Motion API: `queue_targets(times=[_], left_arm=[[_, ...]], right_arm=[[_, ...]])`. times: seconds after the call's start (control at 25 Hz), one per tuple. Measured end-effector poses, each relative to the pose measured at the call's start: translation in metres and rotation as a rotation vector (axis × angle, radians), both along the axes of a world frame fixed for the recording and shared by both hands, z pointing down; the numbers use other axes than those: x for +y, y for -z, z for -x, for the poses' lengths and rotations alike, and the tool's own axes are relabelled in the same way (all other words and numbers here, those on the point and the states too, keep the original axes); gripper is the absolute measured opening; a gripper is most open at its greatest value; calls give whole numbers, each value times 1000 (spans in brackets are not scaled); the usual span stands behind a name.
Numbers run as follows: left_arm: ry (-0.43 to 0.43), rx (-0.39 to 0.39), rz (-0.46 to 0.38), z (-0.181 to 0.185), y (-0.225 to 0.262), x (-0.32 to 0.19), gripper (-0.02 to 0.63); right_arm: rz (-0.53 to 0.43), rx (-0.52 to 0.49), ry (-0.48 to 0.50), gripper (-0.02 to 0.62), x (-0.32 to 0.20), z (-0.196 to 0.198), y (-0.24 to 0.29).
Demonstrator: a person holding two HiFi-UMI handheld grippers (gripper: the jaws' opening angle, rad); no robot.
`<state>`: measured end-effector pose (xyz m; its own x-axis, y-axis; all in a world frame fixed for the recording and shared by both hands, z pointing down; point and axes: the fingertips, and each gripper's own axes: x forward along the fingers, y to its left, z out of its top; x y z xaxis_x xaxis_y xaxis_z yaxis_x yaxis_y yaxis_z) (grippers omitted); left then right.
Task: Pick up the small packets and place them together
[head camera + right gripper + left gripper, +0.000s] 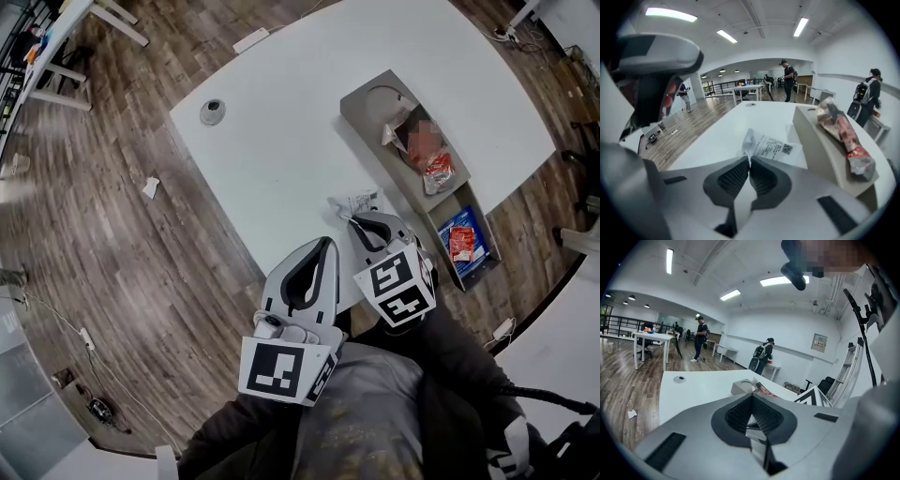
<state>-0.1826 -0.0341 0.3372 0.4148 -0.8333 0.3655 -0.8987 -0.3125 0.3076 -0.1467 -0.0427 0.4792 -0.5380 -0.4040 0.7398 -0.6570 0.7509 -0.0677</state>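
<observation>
A small white packet (361, 202) with black print lies near the front edge of the white table (281, 159). My right gripper (354, 221) is shut on its near corner; in the right gripper view the packet (771, 149) sticks out past the closed tips of the gripper (750, 159). My left gripper (326, 242) hovers just left of it at the table edge, jaws together with nothing between them (750, 398). A long grey tray (375, 117) to the right holds a red packet (436, 172), a blue-and-red packet (462, 242) and a pale one (397, 127).
A round grey grommet (212, 112) sits at the table's far left. Wood floor lies to the left, with a paper scrap (150, 187) on it. The tray (811, 136) stands close on the right gripper's right. People and other tables are far off.
</observation>
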Motion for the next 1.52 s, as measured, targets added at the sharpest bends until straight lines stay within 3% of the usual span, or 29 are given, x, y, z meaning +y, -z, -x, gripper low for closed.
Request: queue_targets(times=[0.28, 0.56, 0.72, 1.12, 1.52], left_arm=[[-36, 31, -74, -18, 26, -6, 3], [-61, 37, -125, -55, 51, -26, 3], [-37, 20, -117, -70, 52, -40, 3], [27, -12, -58, -79, 34, -56, 3], [31, -12, -60, -81, 35, -52, 3]], right_arm=[[-131, -47, -14, 23, -11, -11, 73], [-245, 8, -119, 23, -54, -84, 118], [-215, 22, -128, 23, -80, -112, 112], [-90, 54, -22, 50, -91, -111, 71], [-99, 63, -6, 115, -85, -112, 68]])
